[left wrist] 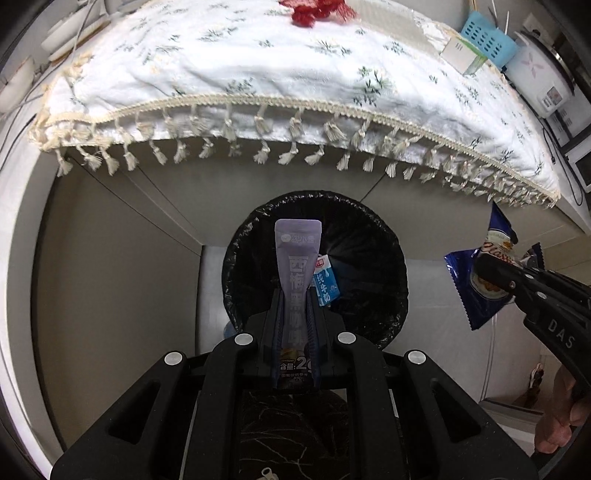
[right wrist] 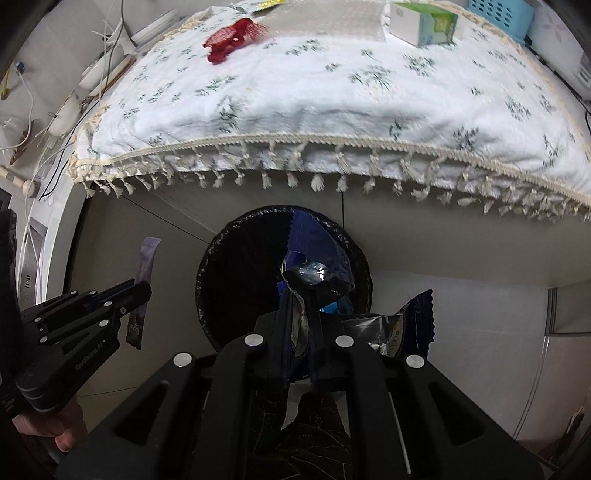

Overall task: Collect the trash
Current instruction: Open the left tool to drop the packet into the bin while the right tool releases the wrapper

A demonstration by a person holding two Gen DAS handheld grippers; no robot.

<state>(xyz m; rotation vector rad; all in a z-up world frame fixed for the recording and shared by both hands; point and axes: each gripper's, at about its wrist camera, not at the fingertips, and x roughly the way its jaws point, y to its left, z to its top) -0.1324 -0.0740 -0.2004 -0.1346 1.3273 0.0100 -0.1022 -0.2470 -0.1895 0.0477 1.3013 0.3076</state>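
While angled down over bin (left wrist: 314, 266), left hand-held gripper (left wrist: 297, 306) clamps pouch (left wrist: 297, 266).

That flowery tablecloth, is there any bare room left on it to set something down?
Yes. The front and middle of the tablecloth lie bare, from the tasselled fringe back to the red flower. The far edge is crowded: a mesh mat, a small box and a blue basket sit there. Below, the bin holds only a milk carton.
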